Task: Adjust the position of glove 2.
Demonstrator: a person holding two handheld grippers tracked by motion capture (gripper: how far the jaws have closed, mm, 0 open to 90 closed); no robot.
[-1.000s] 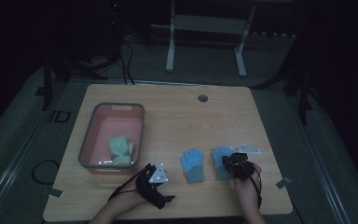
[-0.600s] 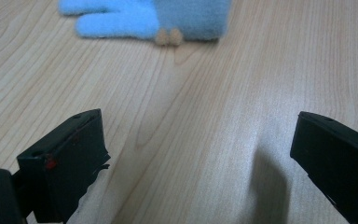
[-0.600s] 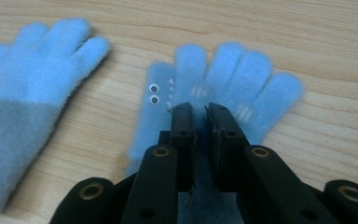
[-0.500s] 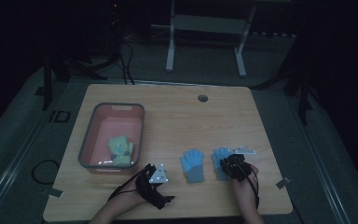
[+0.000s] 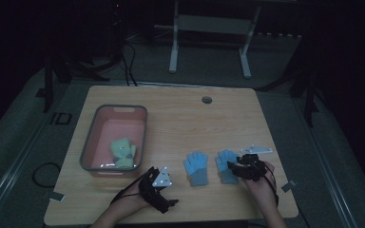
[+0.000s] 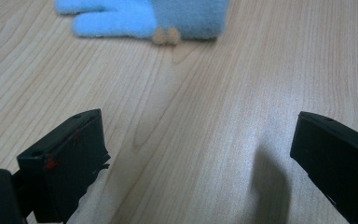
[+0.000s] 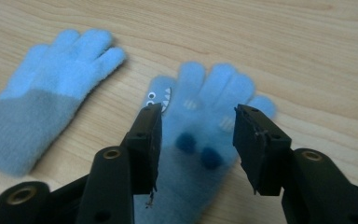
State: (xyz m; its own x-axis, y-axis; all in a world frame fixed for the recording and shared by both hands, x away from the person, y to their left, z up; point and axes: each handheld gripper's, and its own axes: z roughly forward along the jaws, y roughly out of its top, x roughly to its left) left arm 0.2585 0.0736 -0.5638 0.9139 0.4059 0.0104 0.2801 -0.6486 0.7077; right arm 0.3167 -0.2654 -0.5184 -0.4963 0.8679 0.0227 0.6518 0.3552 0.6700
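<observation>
the right gripper (image 7: 198,133) is hanging over the right blue glove (image 7: 205,135), jaws just opening and gripping nothing. this fuzzy glove is lying flat on the table (image 5: 180,118), showing eyes, teeth and dark pompoms, just beside its plain twin (image 7: 42,107).

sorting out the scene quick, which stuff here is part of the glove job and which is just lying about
In the job:
- right blue glove, between the right gripper jaws, which have just been opening
- left blue glove
- left gripper, open over bare wood

Lying about:
- pink bin
- green glove inside it
- table
</observation>
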